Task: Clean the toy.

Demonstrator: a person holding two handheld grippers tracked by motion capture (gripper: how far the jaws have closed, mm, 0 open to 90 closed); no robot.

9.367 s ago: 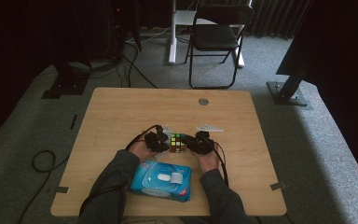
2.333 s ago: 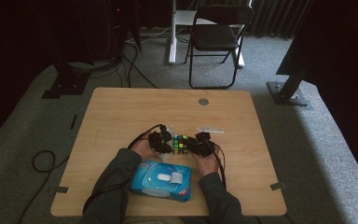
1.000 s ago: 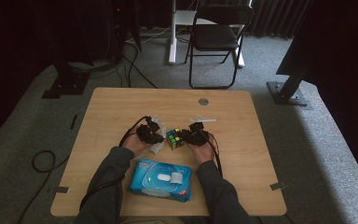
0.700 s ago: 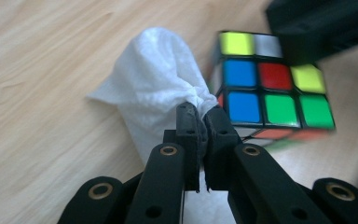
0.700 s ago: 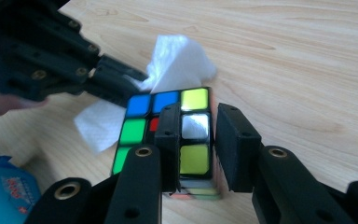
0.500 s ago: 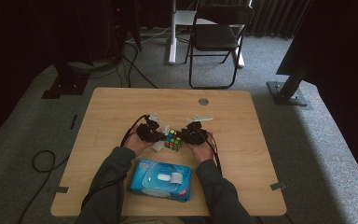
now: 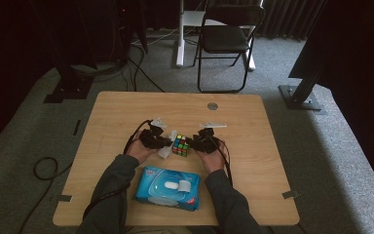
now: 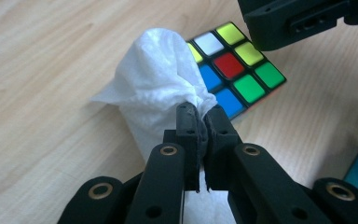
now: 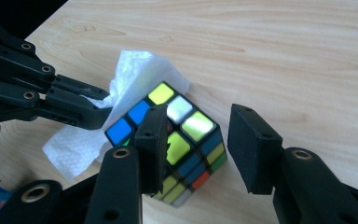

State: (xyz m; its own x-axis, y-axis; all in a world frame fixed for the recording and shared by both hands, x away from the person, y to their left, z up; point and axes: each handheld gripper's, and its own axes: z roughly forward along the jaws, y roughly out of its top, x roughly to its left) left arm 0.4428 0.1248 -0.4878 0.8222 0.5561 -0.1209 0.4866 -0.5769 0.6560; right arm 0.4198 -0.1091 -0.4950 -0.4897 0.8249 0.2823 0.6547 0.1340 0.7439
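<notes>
1. A blue pack of wipes is seen nearest the person, lying flat on the surface.
2. A white wipe is clamped in the left hand-held gripper and held against the puzzle cube.
3. The cube is rested on the surface between both tools.
4. The right hand-held gripper has just been opening; the cube is left unpressed between its jaws.
</notes>
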